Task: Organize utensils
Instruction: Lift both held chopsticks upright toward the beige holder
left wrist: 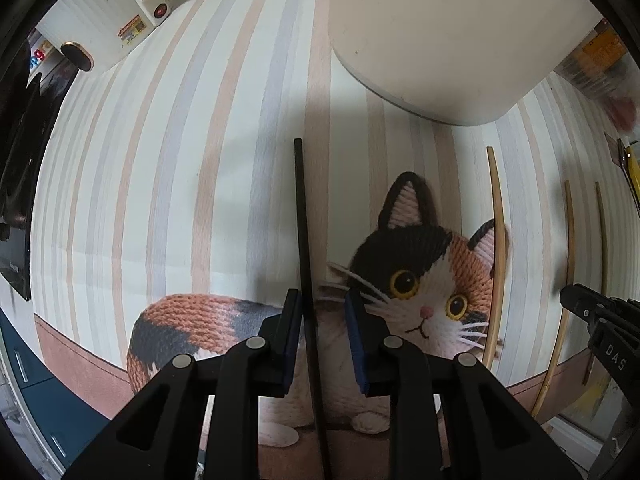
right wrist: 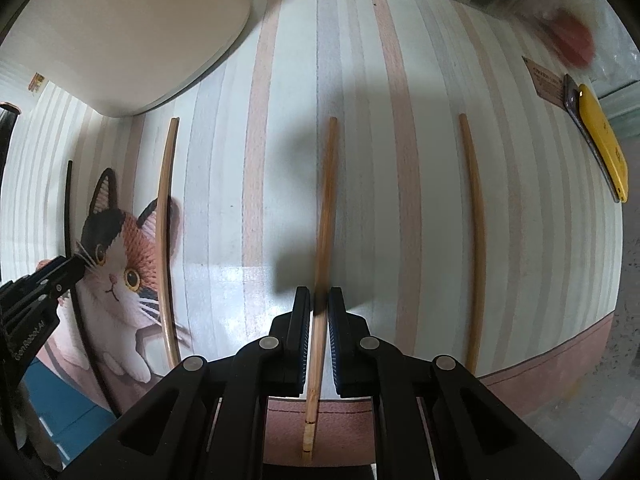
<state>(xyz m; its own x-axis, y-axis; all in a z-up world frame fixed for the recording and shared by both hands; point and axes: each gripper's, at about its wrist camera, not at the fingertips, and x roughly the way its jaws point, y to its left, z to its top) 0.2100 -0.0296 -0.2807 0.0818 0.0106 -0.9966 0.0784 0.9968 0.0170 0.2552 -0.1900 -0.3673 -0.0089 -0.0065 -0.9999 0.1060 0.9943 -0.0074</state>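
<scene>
- Black chopstick [left wrist: 305,240] runs between the pads of my left hand-held gripper [left wrist: 323,312]; the left pad touches it, the right pad stands off, so I read the jaws as spread around it, not pinching. I judge it is lined up that way for a lengthwise grasp.
- Bamboo chopstick [right wrist: 323,240] sits in my right hand-held gripper [right wrist: 319,300], pads pressed nearly onto it from both sides; I judge it pinched, its butt end trailing toward 6 o'clock.
- Both sticks point to 12 o'clock along the stripes of the cat-print mat [right wrist: 360,160] on the desk, which keeps them parallel for pairing.
- Two more bamboo sticks flank the right grasp: one at 9 o'clock [right wrist: 168,240] over the cat, one at 3 o'clock [right wrist: 474,240], both well apart.
- Farther, at 11 o'clock, a white container [right wrist: 120,32] stands on the mat; I take it for the likely holder.
- At 2 o'clock, a yellow-handled tool [right wrist: 604,144] lies at the mat's edge, out of the way.
</scene>
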